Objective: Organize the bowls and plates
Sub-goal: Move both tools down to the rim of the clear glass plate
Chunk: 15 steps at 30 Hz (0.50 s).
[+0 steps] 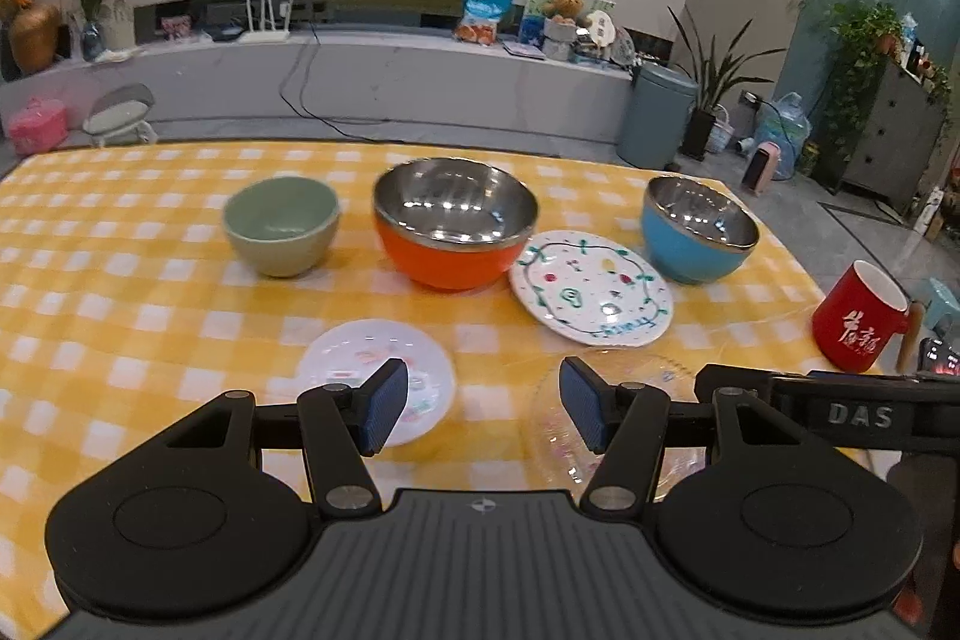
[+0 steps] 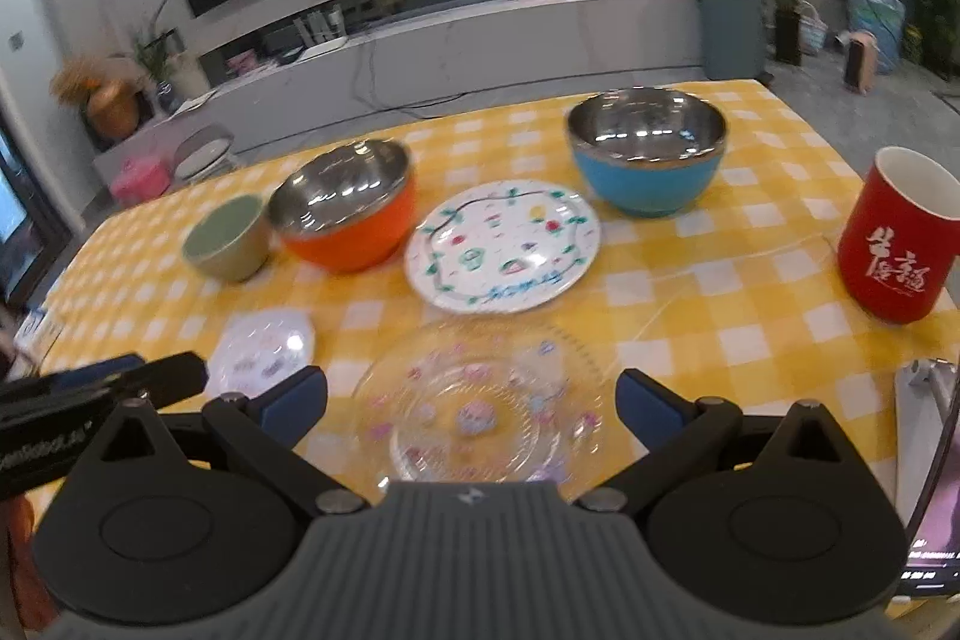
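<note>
The left gripper [image 1: 483, 409] has its two blue-padded fingers spread wide with nothing between them; it hangs above the yellow-and-white checked tablecloth [image 1: 120, 292]. Its left pad sits in front of a small white plate with faint pink and green prints [image 1: 366, 358], and its right pad in front of a clear glass plate with a ribbed rim and small pink flower prints [image 2: 480, 400], which lies flat at the table's near edge.

The right gripper [image 2: 471, 403] also stands open, its jaws wide apart and holding nothing; in its view the glass plate shows in the gap between the pads, lower down on the cloth. Part of the other gripper's black body enters each view from the side.

Beyond the glass plate lies a larger white plate painted with a green vine border, small coloured figures and blue lettering [image 1: 591, 289]. It lies between two steel-lined bowls: an orange bowl with a shiny metal inside [image 1: 453, 223], just beside its left rim, and a blue bowl with the same metal lining [image 1: 699, 229] to its right. Left of the orange bowl, a little apart in the left view, stands a pale green ceramic bowl [image 1: 281, 225], upright and empty like the others.

At the table's right edge stands a red mug with white brush characters and a white inside [image 2: 897, 238], well apart from the bowls.
</note>
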Tool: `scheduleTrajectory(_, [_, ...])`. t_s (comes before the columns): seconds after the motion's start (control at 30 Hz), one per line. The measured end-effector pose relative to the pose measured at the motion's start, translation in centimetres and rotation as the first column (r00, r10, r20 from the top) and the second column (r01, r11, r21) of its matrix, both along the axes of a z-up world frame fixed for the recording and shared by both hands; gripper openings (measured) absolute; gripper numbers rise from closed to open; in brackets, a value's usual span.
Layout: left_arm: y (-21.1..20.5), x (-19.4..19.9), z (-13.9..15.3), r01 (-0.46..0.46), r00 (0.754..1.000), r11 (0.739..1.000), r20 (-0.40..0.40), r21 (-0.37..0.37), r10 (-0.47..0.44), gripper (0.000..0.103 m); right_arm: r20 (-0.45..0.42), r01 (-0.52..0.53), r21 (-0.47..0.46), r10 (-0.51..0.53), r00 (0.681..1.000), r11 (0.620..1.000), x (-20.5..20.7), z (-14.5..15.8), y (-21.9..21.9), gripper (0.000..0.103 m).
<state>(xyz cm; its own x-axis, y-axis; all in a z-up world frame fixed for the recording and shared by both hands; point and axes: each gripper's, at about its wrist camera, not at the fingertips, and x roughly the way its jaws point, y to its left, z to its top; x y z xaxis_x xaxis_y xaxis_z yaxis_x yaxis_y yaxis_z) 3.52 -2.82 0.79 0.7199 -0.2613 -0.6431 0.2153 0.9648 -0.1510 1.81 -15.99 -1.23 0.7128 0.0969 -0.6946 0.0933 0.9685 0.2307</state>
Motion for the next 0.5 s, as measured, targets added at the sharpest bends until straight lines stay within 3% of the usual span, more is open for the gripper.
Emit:
scheduleTrajectory(0.13, [-0.9, 1.3, -0.9, 0.0, 0.999, 1.0, -0.037, -0.008, -0.001, 0.069, -0.065, 0.011, -0.045, -0.014, 0.998, 0.999, 2.2, -0.8, -1.9, 0.098])
scheduleTrajectory(0.27, [-1.0, 2.4, -2.5, -0.015, 0.993, 0.998, -0.116, -0.066, 0.007, 0.069, -0.133, 0.064, 0.039, -0.058, 0.989, 0.997, 3.4, -2.4, -4.7, 0.083])
scheduleTrajectory(0.37, [-1.0, 3.3, -3.9, -0.033, 0.982, 0.994, -0.188, -0.101, 0.013, 0.065, -0.161, 0.094, 0.045, -0.085, 0.983, 0.995, 3.7, -3.5, -5.4, 0.078])
scheduleTrajectory(0.5, [-1.1, 3.7, -5.2, -0.041, 0.976, 0.99, -0.216, -0.133, 0.011, 0.064, -0.207, 0.134, 0.078, -0.115, 0.972, 0.988, 4.2, -4.7, -6.1, 0.073])
